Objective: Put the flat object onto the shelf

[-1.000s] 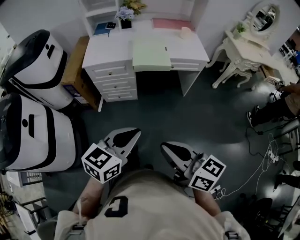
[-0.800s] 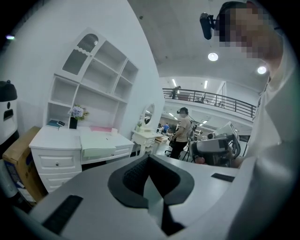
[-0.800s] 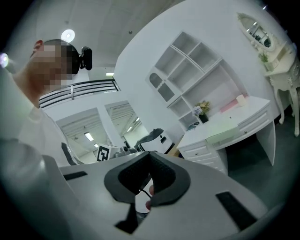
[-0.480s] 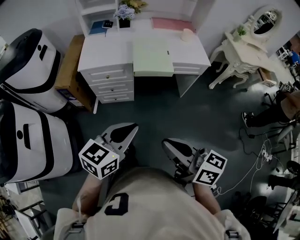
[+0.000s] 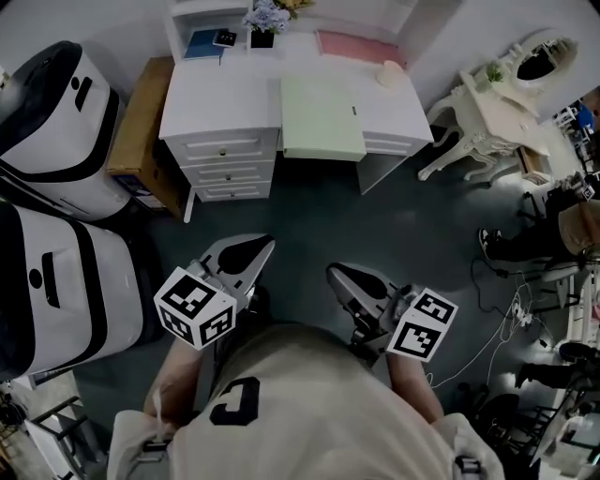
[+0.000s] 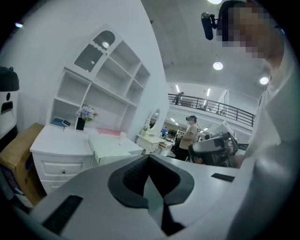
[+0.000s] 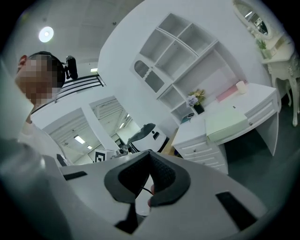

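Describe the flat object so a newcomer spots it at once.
Find the white desk with drawers against the wall. Above its kneehole lies a pale green flat rectangular pad, overhanging the front edge. It sits nearer the front than the pink flat pad and blue book at the back.

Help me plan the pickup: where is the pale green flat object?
Head view, top centre: the flat object lies on the white desk, right of the drawers.

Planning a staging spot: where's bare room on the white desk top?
Bare: desk top left of the green flat object, in front of the blue book and flower vase. Narrower strip right of it, before the pink pad. Back edge crowded.
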